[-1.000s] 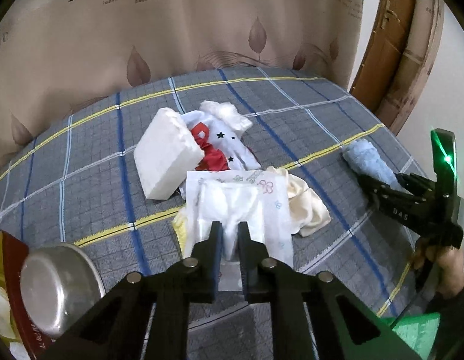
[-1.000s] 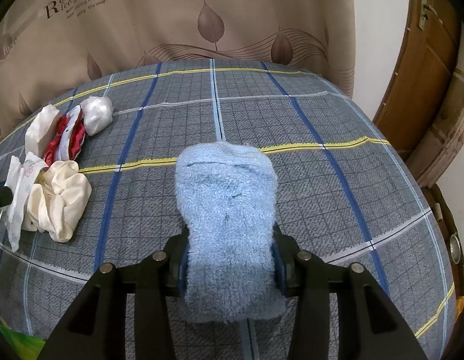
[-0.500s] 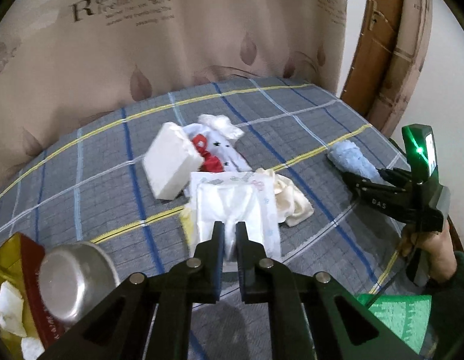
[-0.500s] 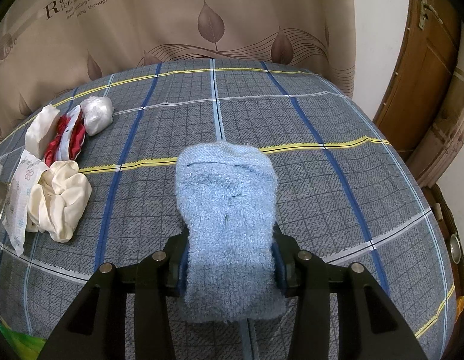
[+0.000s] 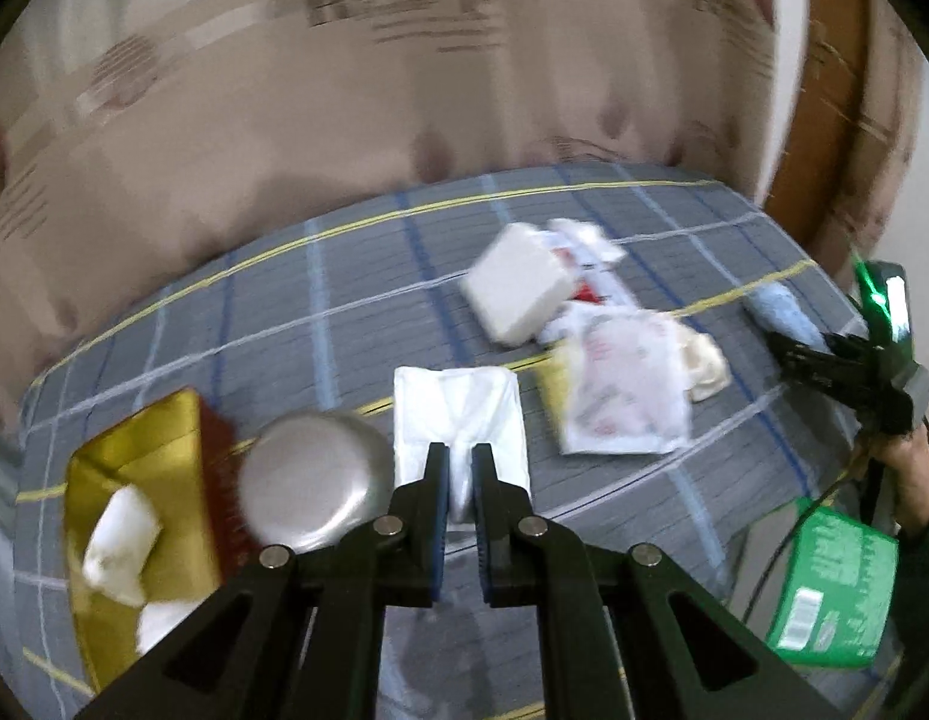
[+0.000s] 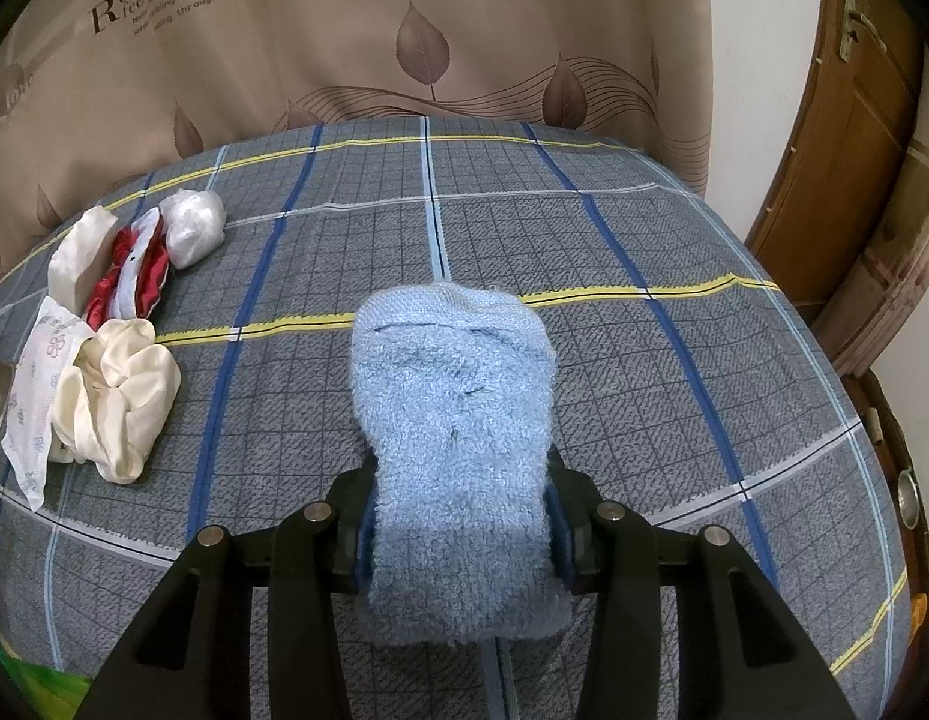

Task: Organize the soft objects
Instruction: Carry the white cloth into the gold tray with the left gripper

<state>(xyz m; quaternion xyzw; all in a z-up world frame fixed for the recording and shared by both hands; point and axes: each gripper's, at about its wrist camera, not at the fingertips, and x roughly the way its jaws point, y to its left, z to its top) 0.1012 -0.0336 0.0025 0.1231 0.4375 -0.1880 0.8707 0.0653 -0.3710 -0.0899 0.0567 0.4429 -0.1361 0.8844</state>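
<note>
**Mia:** What is the left gripper (image 5: pixel 459 468) doing?

**Ben:** Its jaws are pinching shut on a flat white padded packet (image 5: pixel 458 414). The packet is sticking out in front of the fingers, above the grey checked cloth with blue and yellow lines (image 5: pixel 344 312). That picture is blurry.

**Mia:** What is sitting next to it?

**Ben:** A round shiny metal bowl (image 5: pixel 311 483) is showing just to the left. A gold box with a red side (image 5: pixel 137 474) is lying beside the bowl, with white soft bits inside. A green packet (image 5: pixel 833 588) is showing low on the right. I cannot read its words.

**Mia:** And the right gripper (image 6: pixel 458 528)?

**Ben:** Its jaws are squeezing a fluffy light blue towel cloth (image 6: pixel 455 420). The far end of the cloth is resting on the checked cloth.

**Mia:** What is lying farther away?

**Ben:** A pile is sitting at the left: a thin white wrapper with small flower prints (image 6: pixel 35 402), a crumpled cream cloth (image 6: pixel 119 396), a red and white cloth (image 6: pixel 137 270), a white foam block (image 6: pixel 80 258) and a clear plastic ball of wrap (image 6: pixel 194 228).

**Mia:** Any writing?

**Ben:** The tan curtain with brown leaves (image 6: pixel 434 42) is hanging at the back. I am reading "Rom", "But when the" and "through" on it.
</note>
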